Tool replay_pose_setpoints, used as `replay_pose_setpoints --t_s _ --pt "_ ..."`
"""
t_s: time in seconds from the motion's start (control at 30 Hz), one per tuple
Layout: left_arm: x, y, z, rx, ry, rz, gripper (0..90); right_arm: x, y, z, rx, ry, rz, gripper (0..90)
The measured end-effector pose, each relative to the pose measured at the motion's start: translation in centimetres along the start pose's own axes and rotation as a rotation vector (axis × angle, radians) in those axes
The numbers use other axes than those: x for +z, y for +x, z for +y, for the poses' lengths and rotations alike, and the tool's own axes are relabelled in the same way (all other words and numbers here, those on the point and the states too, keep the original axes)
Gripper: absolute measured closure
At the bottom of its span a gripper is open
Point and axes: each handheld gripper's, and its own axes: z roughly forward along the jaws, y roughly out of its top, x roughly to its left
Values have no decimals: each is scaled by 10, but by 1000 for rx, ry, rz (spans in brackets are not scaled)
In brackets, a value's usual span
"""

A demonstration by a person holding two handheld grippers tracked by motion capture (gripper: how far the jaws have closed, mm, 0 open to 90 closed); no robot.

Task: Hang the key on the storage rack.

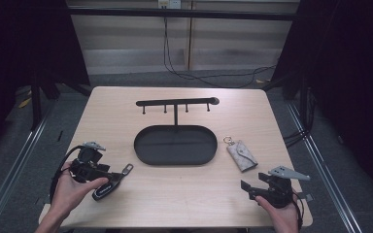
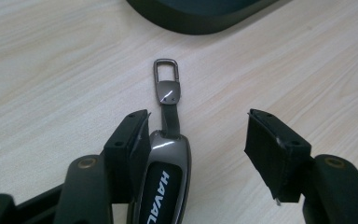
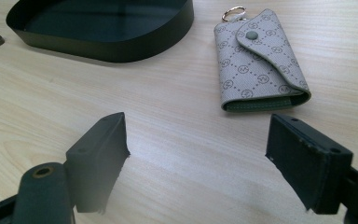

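A dark car key fob point(image 2: 164, 182) with white lettering lies on the wooden table, its strap and metal clip point(image 2: 167, 79) pointing toward the tray. My left gripper point(image 2: 198, 123) is open around it: the fob rests against one pad and the other pad stands well apart. In the high view the fob point(image 1: 108, 187) lies at the front left with the left gripper point(image 1: 108, 182) over it. My right gripper point(image 3: 198, 135) is open with nothing between its jaws, at the front right point(image 1: 252, 189). A grey patterned key pouch point(image 3: 258, 60) lies beyond it.
A black oval tray point(image 1: 175, 162) sits mid-table, and a black hook rack point(image 1: 176, 103) rises behind it. The pouch point(image 1: 241, 154) lies to the right of the tray. The tray's wall point(image 3: 121, 44) is ahead and left of my right gripper.
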Motion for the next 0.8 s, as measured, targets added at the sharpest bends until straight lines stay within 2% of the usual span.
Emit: replay_pose_setpoints --t_s 0.03,0.07,0.17,0.3,0.4,0.47,0.53,0.67,0.8 --pt "1 0 2 13 14 3 413 0 0 0 -1 0 -1 205" --pt "2 -1 4 13 21 -12 421 0 0 0 -1 2 -2 205" --pt "4 -3 11 19 40 0 516 1 1 0 -3 7 -1 204" --pt "9 -3 21 23 66 -21 515 1 0 0 -3 11 0 207" --pt "12 -5 28 56 86 -29 513 2 1 0 -3 15 2 207" --pt "14 -6 32 70 104 -17 532 1 1 0 -7 12 5 206" --pt "16 -6 35 66 111 -11 547 1 1 0 -7 13 5 206" --pt "25 -6 39 86 166 9 581 2 2 0 -15 16 7 206" --pt "33 -2 43 80 196 25 622 2 1 0 -15 18 7 207"
